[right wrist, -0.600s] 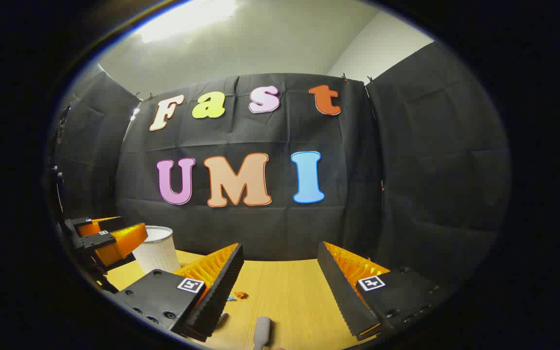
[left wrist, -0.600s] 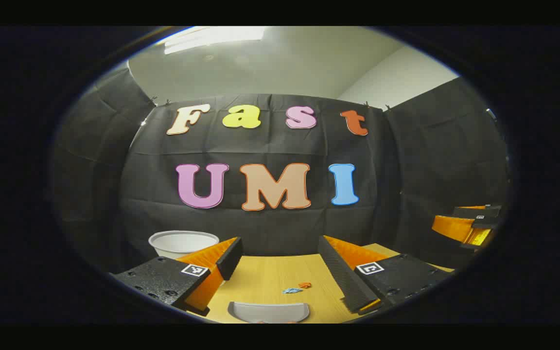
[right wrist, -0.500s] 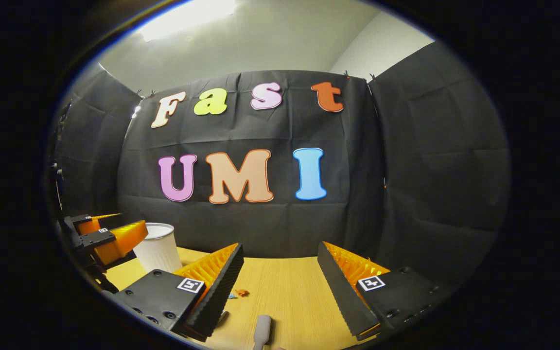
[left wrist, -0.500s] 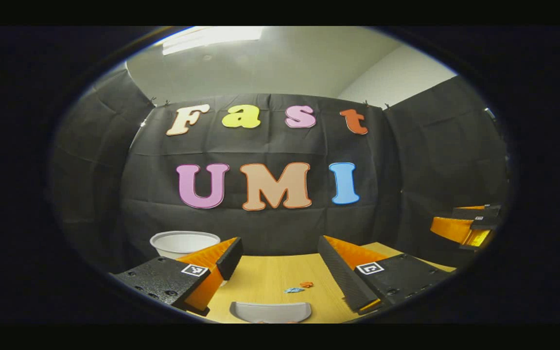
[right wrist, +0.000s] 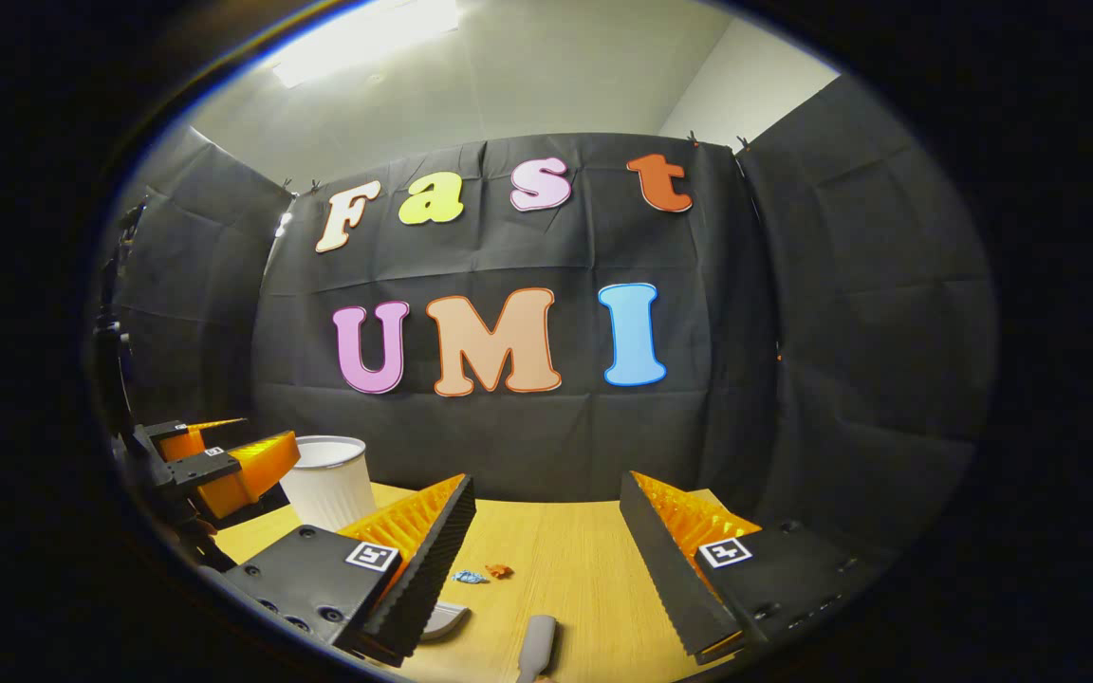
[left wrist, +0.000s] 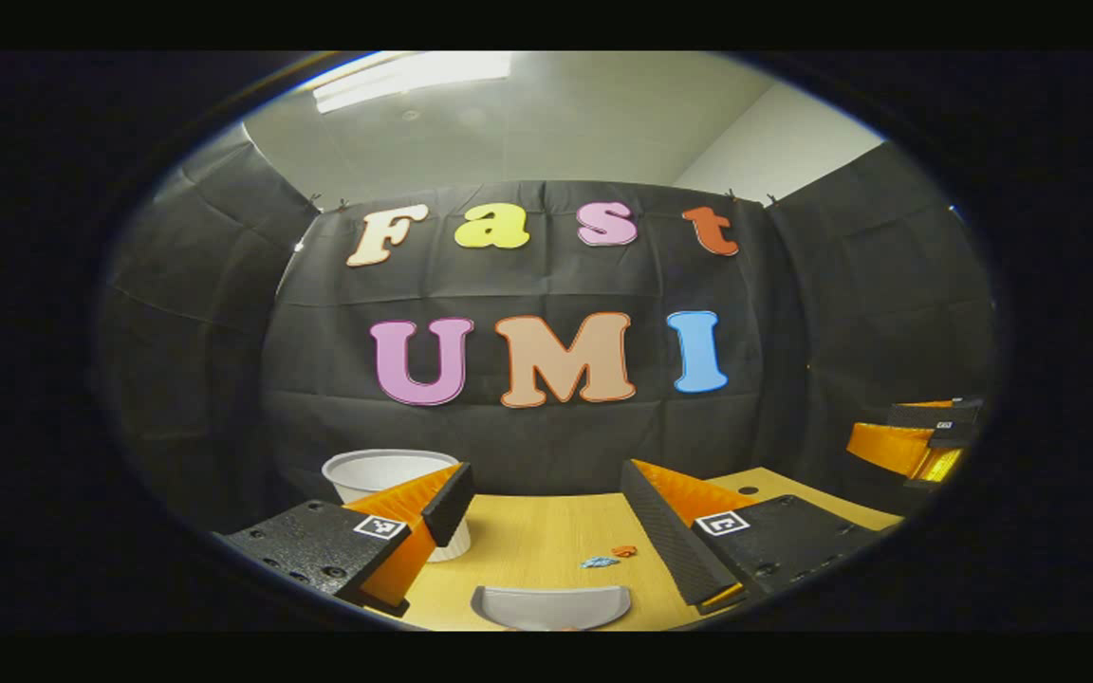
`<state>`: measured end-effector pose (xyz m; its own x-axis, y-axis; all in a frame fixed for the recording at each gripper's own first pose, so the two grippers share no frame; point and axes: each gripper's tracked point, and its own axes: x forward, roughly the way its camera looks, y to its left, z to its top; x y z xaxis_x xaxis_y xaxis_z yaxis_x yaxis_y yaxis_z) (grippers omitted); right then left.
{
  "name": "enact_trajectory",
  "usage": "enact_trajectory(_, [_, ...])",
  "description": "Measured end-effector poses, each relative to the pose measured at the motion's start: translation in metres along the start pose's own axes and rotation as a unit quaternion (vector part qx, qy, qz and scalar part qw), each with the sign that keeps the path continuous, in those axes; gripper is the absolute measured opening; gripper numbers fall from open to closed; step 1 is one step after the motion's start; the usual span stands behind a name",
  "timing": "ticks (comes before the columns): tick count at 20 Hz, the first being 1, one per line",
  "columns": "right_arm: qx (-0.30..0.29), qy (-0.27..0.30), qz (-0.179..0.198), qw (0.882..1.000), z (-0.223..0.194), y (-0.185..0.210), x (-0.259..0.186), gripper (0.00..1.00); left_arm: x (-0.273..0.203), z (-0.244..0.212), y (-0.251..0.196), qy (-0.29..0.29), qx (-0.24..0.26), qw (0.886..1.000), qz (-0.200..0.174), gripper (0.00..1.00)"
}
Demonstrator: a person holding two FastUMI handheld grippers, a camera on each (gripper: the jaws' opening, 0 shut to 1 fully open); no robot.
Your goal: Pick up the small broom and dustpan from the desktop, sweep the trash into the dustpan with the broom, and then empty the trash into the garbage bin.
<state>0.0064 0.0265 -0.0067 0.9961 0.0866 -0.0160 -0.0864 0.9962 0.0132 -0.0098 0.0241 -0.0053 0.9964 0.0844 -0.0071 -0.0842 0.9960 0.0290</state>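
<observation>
A grey dustpan (left wrist: pixel 551 607) lies on the wooden desktop (left wrist: pixel 527 541) just below my open left gripper (left wrist: pixel 546 493), whose fingers hold nothing. Two scraps of trash, one blue (left wrist: pixel 600 562) and one orange (left wrist: pixel 623 550), lie just beyond the pan. In the right gripper view, the rounded grey end of the broom handle (right wrist: pixel 537 645) pokes in at the bottom. My open right gripper (right wrist: pixel 546 498) hovers above it, holding nothing. The dustpan's edge (right wrist: pixel 447 621) shows beside the near finger, and the scraps (right wrist: pixel 485 574) lie past it. A white garbage bin (left wrist: pixel 385 474) stands at the back left.
The other gripper (left wrist: pixel 917 441) hangs at the far right of the left gripper view. The left gripper (right wrist: pixel 214 465) hangs in front of the bin (right wrist: pixel 328 479) in the right gripper view. Black cloth walls close the desk at the back and sides.
Both views have swung slightly left, so the bin, scraps, dustpan and broom handle sit further right in frame. More of the bin and the dustpan's edge shows. Both grippers stay open.
</observation>
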Motion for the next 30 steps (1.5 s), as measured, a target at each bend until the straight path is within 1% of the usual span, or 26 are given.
enact_trajectory(1, [0.000, 0.000, 0.001, 1.000, 0.000, 0.001, 0.000, 0.99, -0.001, 0.000, 0.000, -0.001, 0.001, 1.000, 0.001, 0.98])
enact_trajectory(2, [0.001, 0.000, 0.002, 1.000, 0.000, 0.001, 0.000, 0.99, -0.002, 0.001, 0.001, -0.002, 0.003, 1.000, 0.003, 0.94])
enact_trajectory(3, [0.001, 0.000, 0.003, 1.000, -0.001, 0.003, 0.000, 0.99, -0.003, -0.002, 0.001, -0.001, 0.004, 1.000, 0.003, 0.94])
enact_trajectory(5, [0.001, 0.007, 0.009, 1.000, -0.005, 0.005, 0.001, 0.99, -0.004, -0.003, 0.003, 0.002, 0.005, 1.000, 0.005, 0.94])
enact_trajectory(6, [0.004, 0.008, 0.013, 1.000, -0.006, 0.006, 0.000, 0.99, -0.005, -0.005, 0.002, 0.006, 0.006, 1.000, 0.006, 0.97])
enact_trajectory(8, [0.010, 0.009, 0.020, 1.000, -0.008, 0.008, 0.000, 0.99, -0.005, -0.006, -0.001, 0.009, 0.010, 1.000, 0.006, 0.98])
enact_trajectory(9, [0.012, 0.011, 0.021, 1.000, -0.009, 0.007, 0.001, 0.99, -0.006, -0.005, -0.002, 0.008, 0.012, 1.000, 0.005, 0.98])
enact_trajectory(10, [0.014, 0.016, 0.023, 1.000, -0.011, 0.007, 0.002, 0.99, -0.007, -0.005, -0.004, 0.009, 0.017, 1.000, 0.005, 0.95])
enact_trajectory(11, [0.015, 0.025, 0.027, 0.999, -0.014, 0.008, 0.003, 0.99, -0.008, -0.010, -0.003, 0.016, 0.020, 1.000, 0.007, 0.97])
enact_trajectory(12, [0.014, 0.035, 0.027, 0.999, -0.017, 0.007, 0.003, 0.97, -0.008, -0.013, -0.003, 0.021, 0.018, 1.000, 0.007, 0.94])
enact_trajectory(13, [0.014, 0.040, 0.024, 0.999, -0.019, 0.004, 0.003, 0.99, -0.009, -0.014, -0.004, 0.024, 0.014, 1.000, 0.008, 0.98])
enact_trajectory(14, [0.016, 0.038, 0.017, 0.999, -0.019, -0.001, 0.003, 0.99, -0.009, -0.015, -0.001, 0.028, 0.012, 0.999, 0.012, 0.93])
enact_trajectory(17, [0.029, 0.039, 0.017, 0.999, -0.021, -0.002, 0.002, 0.99, -0.010, -0.017, 0.001, 0.035, 0.010, 0.999, 0.019, 0.93])
enact_trajectory(18, [0.030, 0.040, 0.016, 0.999, -0.022, -0.004, 0.003, 0.99, -0.010, -0.015, -0.001, 0.034, 0.010, 0.999, 0.019, 0.98])
enact_trajectory(23, [0.021, 0.040, 0.014, 0.999, -0.020, -0.010, 0.001, 0.98, -0.012, -0.010, -0.008, 0.025, 0.019, 0.999, 0.012, 0.98])
enact_trajectory(25, [0.018, 0.042, 0.018, 0.999, -0.021, -0.010, 0.001, 0.98, -0.013, -0.009, -0.010, 0.024, 0.023, 0.999, 0.013, 0.98])
enact_trajectory(26, [0.018, 0.043, 0.021, 0.999, -0.021, -0.011, 0.002, 0.98, -0.013, -0.009, -0.011, 0.025, 0.024, 0.999, 0.012, 0.93])
enact_trajectory(30, [0.013, 0.056, 0.039, 0.998, -0.028, -0.012, 0.003, 0.98, -0.014, -0.016, -0.015, 0.043, 0.034, 0.998, 0.011, 0.93])
